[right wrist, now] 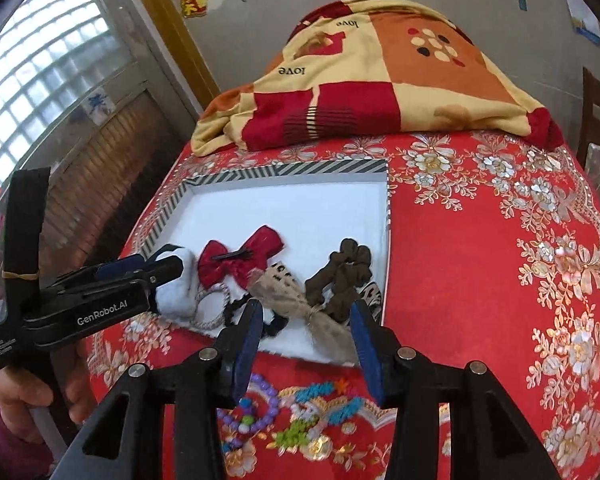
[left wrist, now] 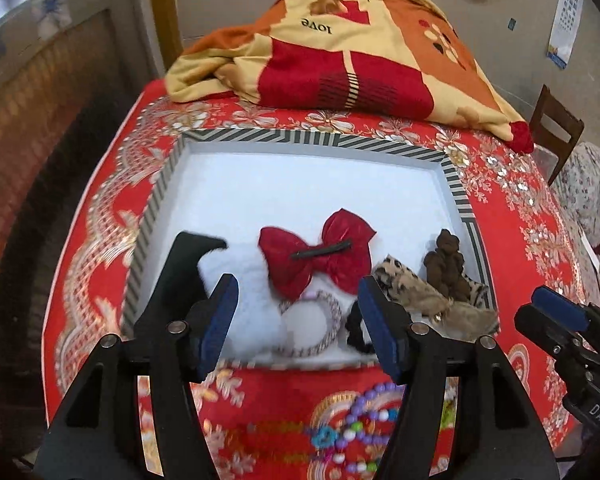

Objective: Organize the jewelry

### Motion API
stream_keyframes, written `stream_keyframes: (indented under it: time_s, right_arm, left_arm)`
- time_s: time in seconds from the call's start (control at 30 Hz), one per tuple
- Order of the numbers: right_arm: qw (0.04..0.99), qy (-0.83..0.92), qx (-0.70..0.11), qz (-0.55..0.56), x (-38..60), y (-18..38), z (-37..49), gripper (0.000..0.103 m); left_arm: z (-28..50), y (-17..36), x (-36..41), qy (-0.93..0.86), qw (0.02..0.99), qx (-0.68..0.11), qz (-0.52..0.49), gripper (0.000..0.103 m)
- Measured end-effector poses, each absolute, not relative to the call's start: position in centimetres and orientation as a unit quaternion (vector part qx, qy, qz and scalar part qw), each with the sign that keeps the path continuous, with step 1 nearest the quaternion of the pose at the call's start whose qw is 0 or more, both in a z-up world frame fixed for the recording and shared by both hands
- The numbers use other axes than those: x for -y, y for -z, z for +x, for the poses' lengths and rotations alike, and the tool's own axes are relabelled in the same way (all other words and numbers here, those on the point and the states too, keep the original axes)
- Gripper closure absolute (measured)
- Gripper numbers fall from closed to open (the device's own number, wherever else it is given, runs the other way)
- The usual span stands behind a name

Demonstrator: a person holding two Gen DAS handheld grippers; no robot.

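Lying in the striped tray [left wrist: 454,176]: red bow [left wrist: 314,254]; left gripper [left wrist: 296,328] and right gripper [right wrist: 306,344] released, empty.

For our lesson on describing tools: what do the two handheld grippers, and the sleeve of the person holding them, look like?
Both the left gripper and right gripper are black plastic with blue padded fingers and silver pivot bolts. The left one's body reads "GenRobot.AI" in white; a rubber band circles its upright black post. The sleeve is magenta.
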State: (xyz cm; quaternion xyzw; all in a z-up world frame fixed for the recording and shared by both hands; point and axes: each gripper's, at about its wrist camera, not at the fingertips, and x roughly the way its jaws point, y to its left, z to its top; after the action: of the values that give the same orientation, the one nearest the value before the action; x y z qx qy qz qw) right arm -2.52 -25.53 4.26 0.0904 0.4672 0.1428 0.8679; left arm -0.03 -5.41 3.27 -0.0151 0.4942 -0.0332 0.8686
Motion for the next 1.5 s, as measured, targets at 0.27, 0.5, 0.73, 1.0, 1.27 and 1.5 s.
stream_keyframes:
  time_s: [0.27, 0.5, 0.73, 1.0, 1.27, 1.5]
  right_arm:
    - [0.878, -0.137, -0.455, 0.059, 24.9, -4.9, -6.3, 0.06]
    - [0.876, -0.138, -0.458, 0.055, 25.1, -5.0, -9.0, 0.06]
    - [0.874, -0.144, -0.462, 0.052, 25.4, -5.2, -11.3, 0.059]
    - [0.873, -0.152, -0.461, 0.05, 25.6, -5.3, -13.2, 0.058]
    - [0.871, -0.159, -0.464, 0.042, 25.8, -5.3, -14.3, 0.046]
    - [0.866, -0.154, -0.474, 0.042, 26.5, -4.9, -14.7, 0.046]
  left_arm:
    - [-4.5, -4.5, 5.2, 0.011, 0.877, -0.48, -0.014, 0.041]
    - [-8.0, -4.7, 5.7, 0.003, 0.878, -0.478, -0.016, 0.041]
    - [-10.7, -4.7, 6.1, -0.006, 0.876, -0.482, -0.015, 0.041]
    - [-13.1, -4.7, 6.4, -0.015, 0.876, -0.483, -0.012, 0.041]
    - [-14.4, -4.7, 6.8, -0.016, 0.874, -0.485, -0.015, 0.041]
    - [-14.8, -4.3, 6.1, -0.014, 0.869, -0.494, -0.027, 0.041]
